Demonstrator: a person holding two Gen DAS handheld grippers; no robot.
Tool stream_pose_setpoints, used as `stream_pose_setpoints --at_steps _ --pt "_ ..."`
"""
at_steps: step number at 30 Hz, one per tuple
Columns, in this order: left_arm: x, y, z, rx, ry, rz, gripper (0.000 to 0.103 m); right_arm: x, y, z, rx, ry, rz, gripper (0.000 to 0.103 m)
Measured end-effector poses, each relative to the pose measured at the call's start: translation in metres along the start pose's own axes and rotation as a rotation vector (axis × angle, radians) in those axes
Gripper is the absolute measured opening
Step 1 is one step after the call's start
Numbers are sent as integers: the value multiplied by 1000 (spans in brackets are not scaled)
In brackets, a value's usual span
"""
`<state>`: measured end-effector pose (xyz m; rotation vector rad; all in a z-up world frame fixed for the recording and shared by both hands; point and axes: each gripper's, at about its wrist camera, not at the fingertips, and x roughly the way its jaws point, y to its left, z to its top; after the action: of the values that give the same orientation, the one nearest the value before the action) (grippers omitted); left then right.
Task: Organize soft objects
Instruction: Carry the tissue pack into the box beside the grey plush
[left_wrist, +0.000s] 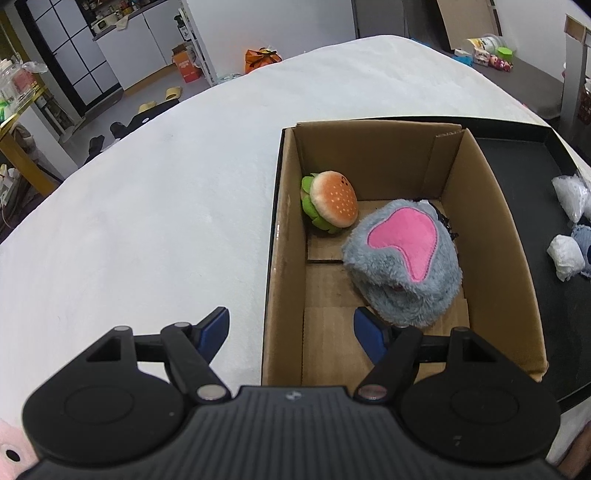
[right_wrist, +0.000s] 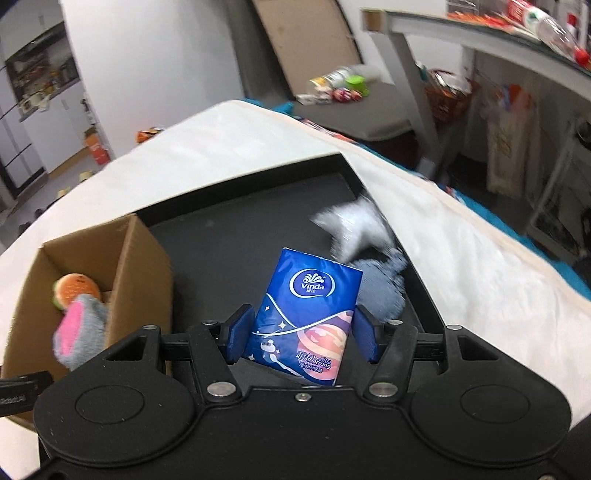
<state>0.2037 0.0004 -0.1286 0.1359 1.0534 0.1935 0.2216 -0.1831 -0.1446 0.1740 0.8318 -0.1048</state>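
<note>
My right gripper (right_wrist: 303, 328) is shut on a blue Vinda tissue pack (right_wrist: 310, 310), held upright above the black tray (right_wrist: 229, 240). An open cardboard box (left_wrist: 284, 240) stands on the tray's left part. Inside it lie a burger plush (left_wrist: 332, 203) and a grey furry plush with a pink patch (left_wrist: 402, 258). In the right wrist view the box (right_wrist: 144, 266) is at the left, with the burger plush (right_wrist: 75, 290) and the grey plush (right_wrist: 79, 332) showing. My left gripper (left_wrist: 291, 332) is open with nothing in it, and its fingers straddle the box's near left wall.
White crumpled bags (left_wrist: 565, 254) and a grey-blue knitted item (right_wrist: 380, 288) lie on the tray to the right of the box. A white blanket (left_wrist: 147, 221) covers the surface under the tray. Beyond it are a floor with slippers, cabinets and a cluttered desk.
</note>
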Motion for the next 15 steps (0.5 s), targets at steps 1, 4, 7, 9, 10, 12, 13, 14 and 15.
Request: stream_pose_setpoints --at_steps 1,4,7,9,10,12,13,14,15 --pt "0 1 0 -4 -1 -2 73 1 2 2 -12 -3 6 56" --pt "0 3 0 -9 -6 -6 73 -3 8 5 -46 -22 25 56" --pt "-1 6 -1 -18 -13 -8 72 -8 16 8 -84 -45 44 56" --pt "-1 9 -1 -32 -20 -9 72 -11 20 12 -98 -57 64 56" --pt "-1 10 -1 -38 -20 -13 72 -14 24 14 -108 -66 78 56" --pt "-1 12 -1 -45 -22 -19 70 -18 31 19 -137 -85 100 56" --pt "-1 12 -2 -44 -24 -21 70 -21 34 21 -149 -94 110 56" --pt "-1 13 -2 -41 -23 -22 70 -23 38 23 -161 -103 122 56" --pt "-1 13 -3 -40 -24 -24 69 -25 41 25 -172 -108 135 56"
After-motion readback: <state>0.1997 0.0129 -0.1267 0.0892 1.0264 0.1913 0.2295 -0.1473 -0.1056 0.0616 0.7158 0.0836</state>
